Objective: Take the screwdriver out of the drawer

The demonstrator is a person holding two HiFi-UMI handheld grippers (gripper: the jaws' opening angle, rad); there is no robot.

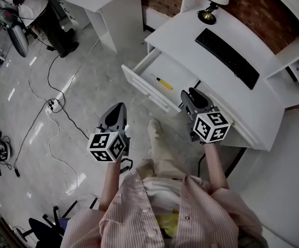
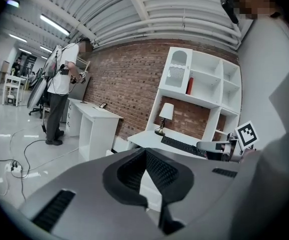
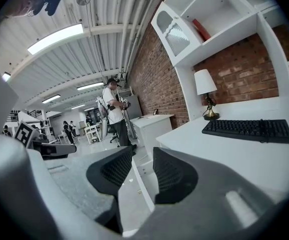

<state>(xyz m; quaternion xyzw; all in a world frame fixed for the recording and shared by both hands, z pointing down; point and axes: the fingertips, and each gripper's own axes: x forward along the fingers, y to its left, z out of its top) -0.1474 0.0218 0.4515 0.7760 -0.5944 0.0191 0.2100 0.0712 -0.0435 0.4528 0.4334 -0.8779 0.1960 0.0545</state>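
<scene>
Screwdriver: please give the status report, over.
Left claw shut, empty. Right claw open, empty, near drawer. Yellow-handled screwdriver lies in open drawer, untouched. Nothing blocks it.

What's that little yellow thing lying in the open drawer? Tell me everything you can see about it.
It is a small screwdriver with a yellow handle and a thin dark shaft. It lies flat and slantwise on the white floor of the pulled-out drawer, alone there, with its handle nearer the person and its shaft pointing away. Only the drawer floor touches it. The right gripper hovers close by with its jaws apart, not on it. The tip is too small to make out.
</scene>
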